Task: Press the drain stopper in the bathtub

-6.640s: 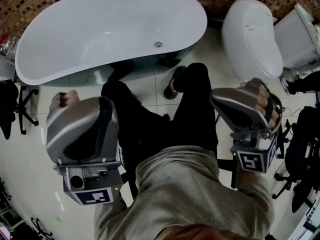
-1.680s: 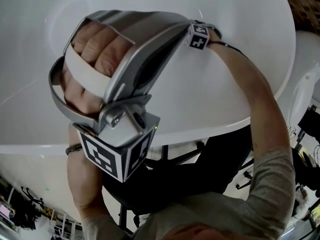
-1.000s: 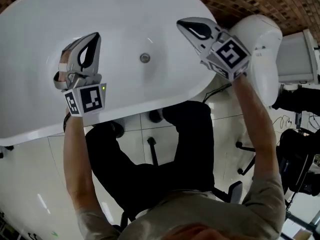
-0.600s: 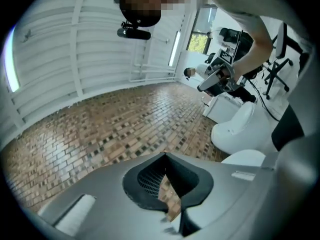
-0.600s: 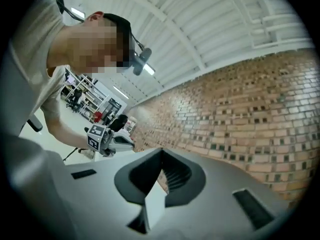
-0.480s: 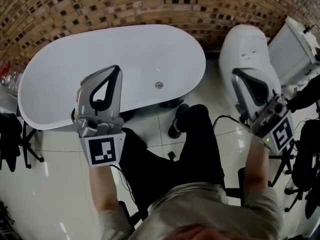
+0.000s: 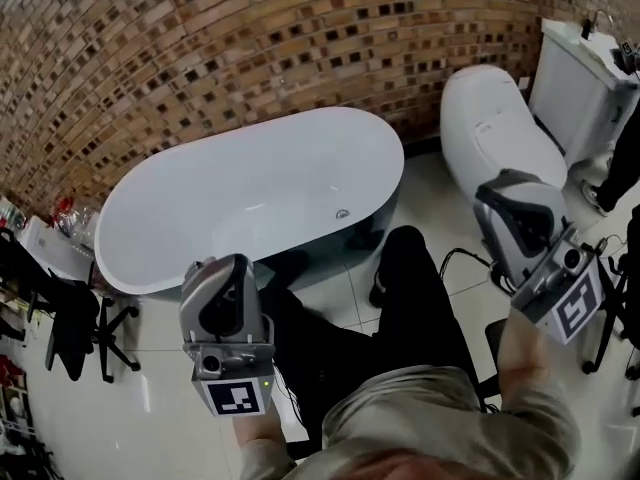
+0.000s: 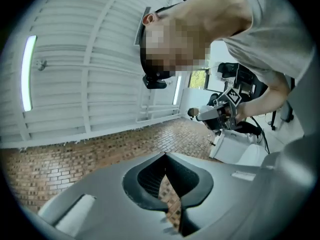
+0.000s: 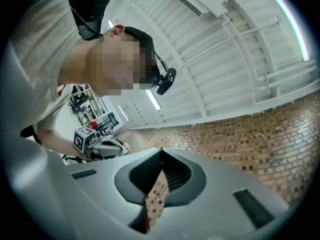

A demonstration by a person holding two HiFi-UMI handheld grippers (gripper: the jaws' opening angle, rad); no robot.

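Observation:
The white oval bathtub stands against the brick wall, and its round metal drain stopper sits on the tub floor near the right end. My left gripper is held over my lap, below the tub's front rim, well short of the stopper. My right gripper hangs to the right, in front of the toilet. Both are shut on nothing. The left gripper view shows shut jaws aimed up at wall and ceiling; the right gripper view shows the same. Neither shows the tub.
A white toilet with its cistern stands right of the tub. A dark chair and clutter sit at the left. The brick wall runs behind. My legs in dark trousers reach toward the tub.
Both grippers have drawn back from over the tub toward my body. The view has pulled away, so the tub now lies farther off and the brick wall shows.

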